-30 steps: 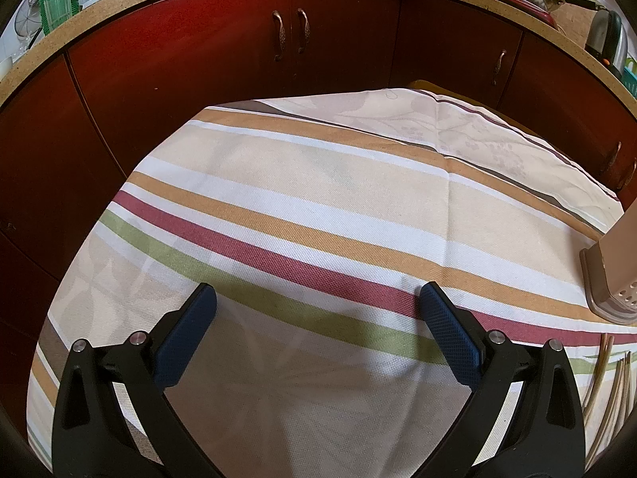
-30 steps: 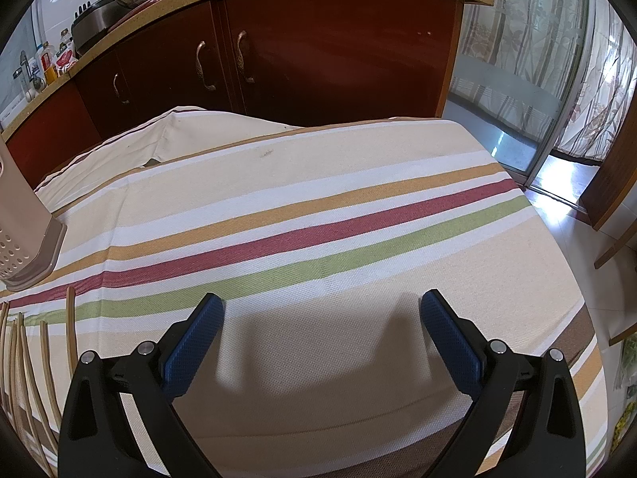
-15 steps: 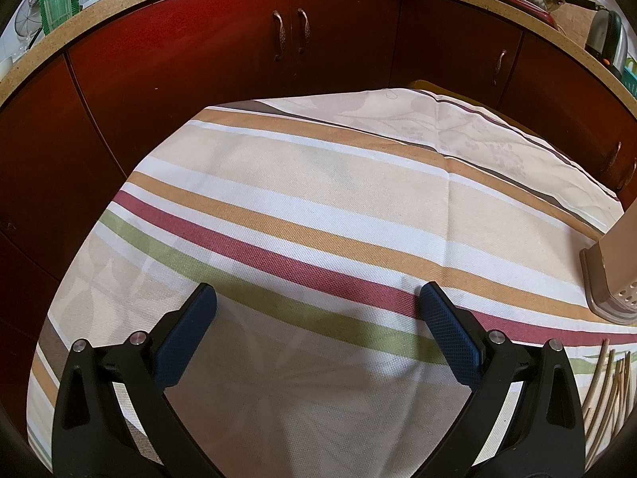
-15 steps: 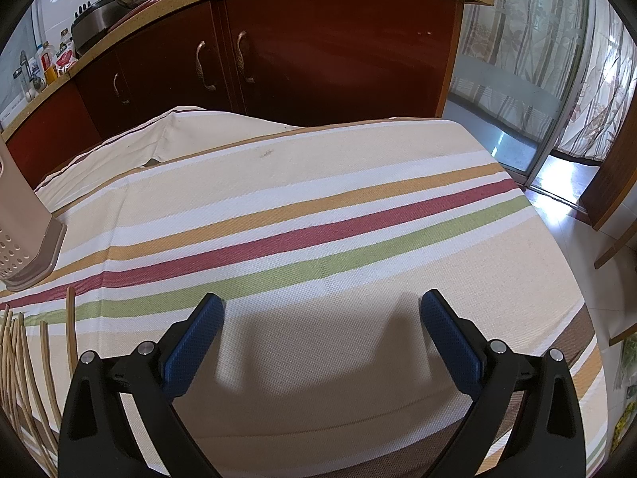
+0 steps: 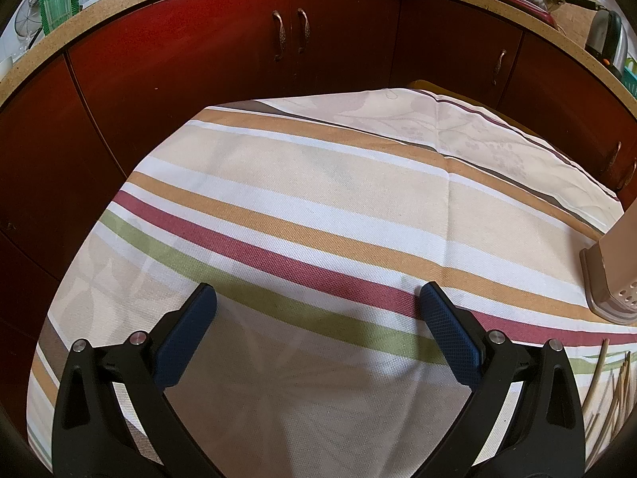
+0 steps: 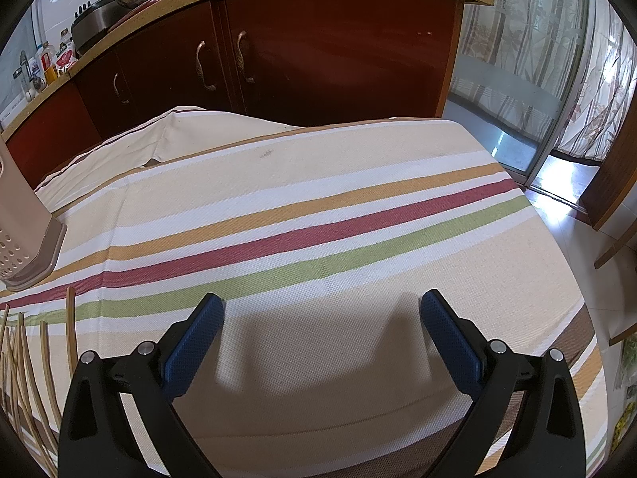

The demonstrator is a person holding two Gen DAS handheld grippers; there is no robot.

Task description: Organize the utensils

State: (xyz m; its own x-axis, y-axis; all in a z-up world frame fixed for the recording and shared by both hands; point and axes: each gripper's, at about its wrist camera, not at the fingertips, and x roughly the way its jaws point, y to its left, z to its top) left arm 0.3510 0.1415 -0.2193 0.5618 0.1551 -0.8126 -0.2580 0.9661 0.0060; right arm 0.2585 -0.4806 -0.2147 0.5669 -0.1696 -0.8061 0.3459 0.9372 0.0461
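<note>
Striped tablecloth [image 5: 318,207] covers the table. Perforated utensil holder [image 6: 24,231] stands at 9 o'clock in right view, 3 o'clock in left view. Chopsticks [image 6: 24,378] lie loose betw. both grippers, long axis approx 12–6. Left gripper [image 5: 316,302] & right gripper [image 6: 320,308] jaws wide apart, empty; neither clearly nearer

Very little differs. In the left wrist view the chopsticks [image 5: 609,390] at the lower right edge sit slightly lower and closer to the frame border than a second ago. In the right wrist view the chopsticks [image 6: 28,362] at the lower left show a slightly altered fan, a few more thin sticks visible near the edge.
</note>
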